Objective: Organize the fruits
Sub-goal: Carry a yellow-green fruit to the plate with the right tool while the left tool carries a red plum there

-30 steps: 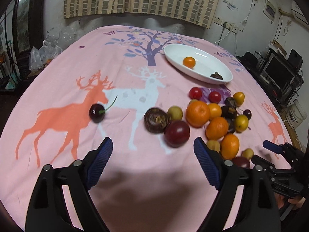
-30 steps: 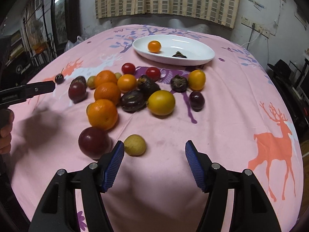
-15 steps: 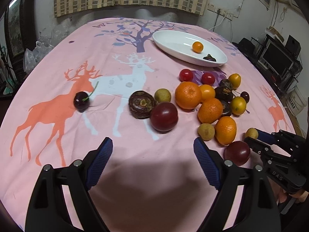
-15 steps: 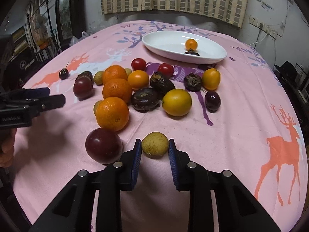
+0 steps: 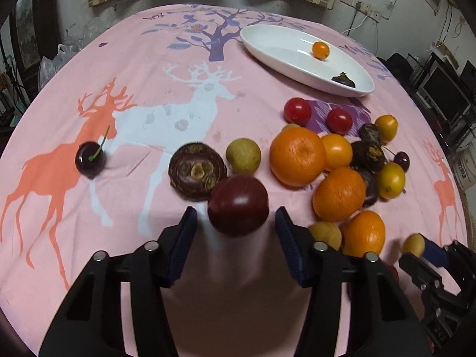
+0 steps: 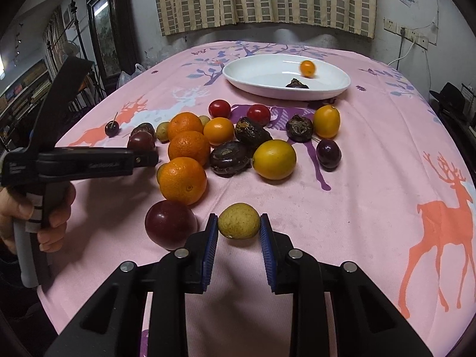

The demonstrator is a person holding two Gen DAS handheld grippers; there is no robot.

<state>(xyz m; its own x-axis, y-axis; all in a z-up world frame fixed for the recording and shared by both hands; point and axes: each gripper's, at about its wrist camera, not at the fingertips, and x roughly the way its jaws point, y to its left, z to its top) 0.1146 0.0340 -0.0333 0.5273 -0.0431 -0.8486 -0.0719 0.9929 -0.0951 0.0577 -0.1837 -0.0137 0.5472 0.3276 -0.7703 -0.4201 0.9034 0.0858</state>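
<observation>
My right gripper (image 6: 239, 227) is shut on a small yellow-green fruit (image 6: 238, 221), held just above the pink cloth; it also shows in the left wrist view (image 5: 413, 244). My left gripper (image 5: 236, 221) is open, its pads either side of a dark red plum (image 5: 238, 204) with a small gap on each side. That plum also shows in the right wrist view (image 6: 141, 142). A white oval dish (image 6: 285, 76) at the back holds a small orange fruit (image 6: 307, 68) and a dark brown one (image 6: 297, 84).
A heap of oranges (image 6: 182, 179), yellow fruits (image 6: 274, 159), dark brown fruits (image 6: 229, 158) and red tomatoes (image 6: 219, 108) lies mid-table. Another plum (image 6: 170, 224) sits left of my right gripper. A stemmed cherry (image 5: 90, 158) lies alone at left.
My left gripper moved forward and narrowed around the dark red plum. My right gripper closed onto the yellow-green fruit and has lifted it slightly.
</observation>
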